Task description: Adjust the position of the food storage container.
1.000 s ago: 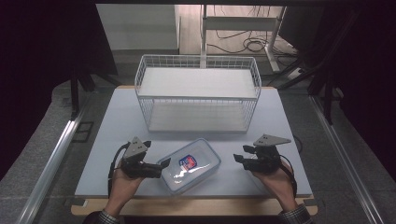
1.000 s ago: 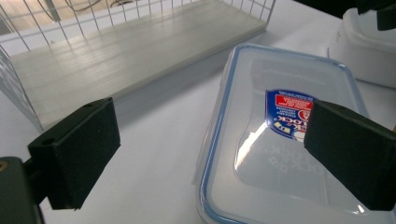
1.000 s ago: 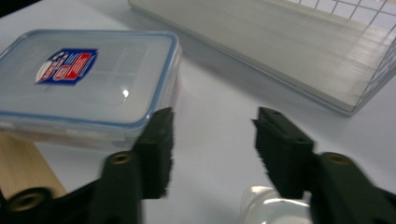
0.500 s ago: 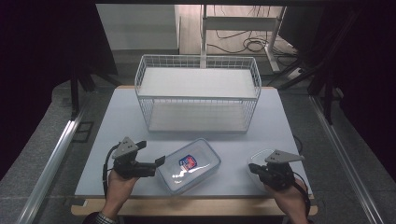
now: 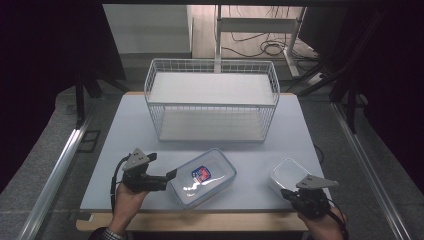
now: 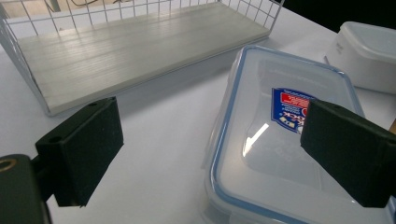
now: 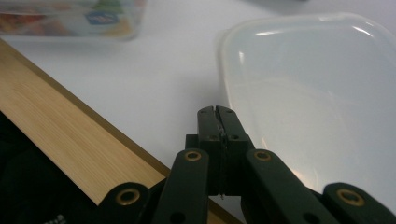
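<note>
A clear rectangular container with a blue-rimmed lid and a label (image 5: 202, 176) (image 6: 280, 140) lies on the white table near the front edge. My left gripper (image 5: 169, 177) (image 6: 215, 126) sits at its left end, open, one pad over the lid and the other over bare table. A small white lidded tub (image 5: 287, 172) (image 7: 317, 84) stands at the front right. My right gripper (image 5: 284, 192) (image 7: 218, 112) is shut and empty, low at the tub's near edge, just over the table's wooden rim (image 7: 70, 140).
A white wire basket (image 5: 212, 102) with a pale board (image 6: 140, 51) inside stands at the back middle of the table. The small tub (image 6: 369, 51) lies just past the big container. Metal rails run along both sides of the table.
My right gripper has drawn back from beside the big container to the near right edge, and the small white tub came into sight. The left gripper has barely moved.
</note>
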